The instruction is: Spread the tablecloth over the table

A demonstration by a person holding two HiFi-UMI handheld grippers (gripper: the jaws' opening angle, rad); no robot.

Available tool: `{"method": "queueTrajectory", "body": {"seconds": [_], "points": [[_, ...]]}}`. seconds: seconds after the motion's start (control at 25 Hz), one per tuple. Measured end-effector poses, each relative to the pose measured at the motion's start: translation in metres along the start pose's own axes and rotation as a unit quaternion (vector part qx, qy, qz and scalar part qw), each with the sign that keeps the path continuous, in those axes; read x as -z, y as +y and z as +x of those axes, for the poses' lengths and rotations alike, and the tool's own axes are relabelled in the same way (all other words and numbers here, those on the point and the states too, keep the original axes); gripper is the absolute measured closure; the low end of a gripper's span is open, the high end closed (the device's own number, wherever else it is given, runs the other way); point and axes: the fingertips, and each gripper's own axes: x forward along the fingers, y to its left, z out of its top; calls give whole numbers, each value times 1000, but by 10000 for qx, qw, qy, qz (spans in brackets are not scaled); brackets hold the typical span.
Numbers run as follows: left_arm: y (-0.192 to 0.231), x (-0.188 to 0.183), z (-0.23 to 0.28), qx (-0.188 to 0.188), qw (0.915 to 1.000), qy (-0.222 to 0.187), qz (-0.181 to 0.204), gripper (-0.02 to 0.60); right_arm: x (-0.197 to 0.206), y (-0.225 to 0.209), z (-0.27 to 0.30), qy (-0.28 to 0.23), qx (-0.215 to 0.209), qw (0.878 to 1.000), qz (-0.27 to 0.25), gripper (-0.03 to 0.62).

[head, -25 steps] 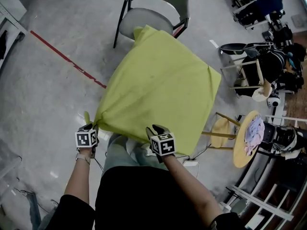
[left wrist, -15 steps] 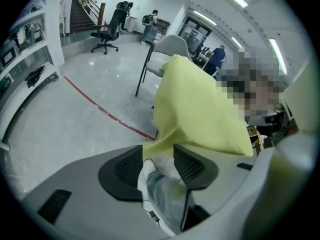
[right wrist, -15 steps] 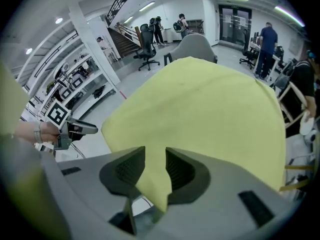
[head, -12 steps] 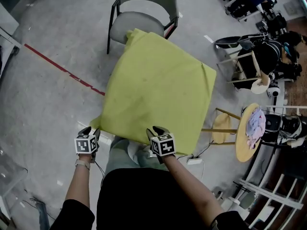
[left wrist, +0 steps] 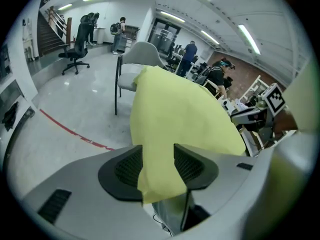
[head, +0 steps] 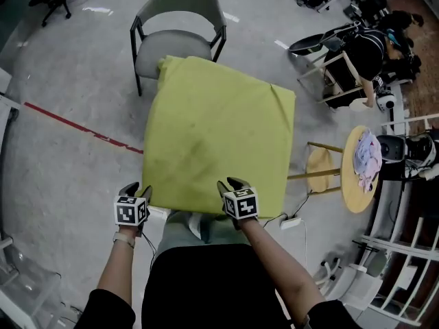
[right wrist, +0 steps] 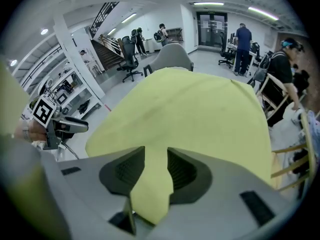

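Observation:
A yellow-green tablecloth (head: 216,142) lies spread over a square table, with its near edge hanging towards me. My left gripper (head: 134,189) is at the near left corner. Its jaws have just been opening, and in the left gripper view the cloth's corner (left wrist: 160,174) hangs loosely in the gap of that gripper (left wrist: 158,159). My right gripper (head: 232,184) is at the near edge, right of the middle. In the right gripper view it (right wrist: 156,166) is shut on a fold of the cloth (right wrist: 150,194), which bunches out below the pads.
A grey chair (head: 180,19) stands at the table's far side. To the right are a small wooden stool (head: 317,170) and a round side table (head: 348,190) with bundled fabric. A power strip (head: 291,221) and cables lie on the floor near my legs. A red line (head: 75,125) crosses the floor at left.
The left gripper has let go of the corner it was pulling out to the left. The cloth now hangs squarer and flatter over the table. Both hands have shifted along the near edge.

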Motion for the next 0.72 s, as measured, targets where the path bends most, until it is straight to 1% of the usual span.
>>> {"method": "queueTrajectory", "body": {"seconds": [0.2,0.4,0.48,0.64,0.72], "points": [[-12,-38,11,115,9988,-20,472,390,-21,-30,-5,-278,212,9993,136,453],[-34,-77,22,182,9964,-110,826,390,-41,-65,-11,-504,383,9976,273,444],[-43,-91,27,196,9957,-128,902,390,-49,-81,-11,-558,437,9970,316,441],[-57,-116,46,251,9957,-162,876,390,-66,-113,-5,-591,545,9965,250,441],[-64,-128,56,230,9953,-158,925,390,-76,-129,-4,-628,577,9961,246,439]]}}
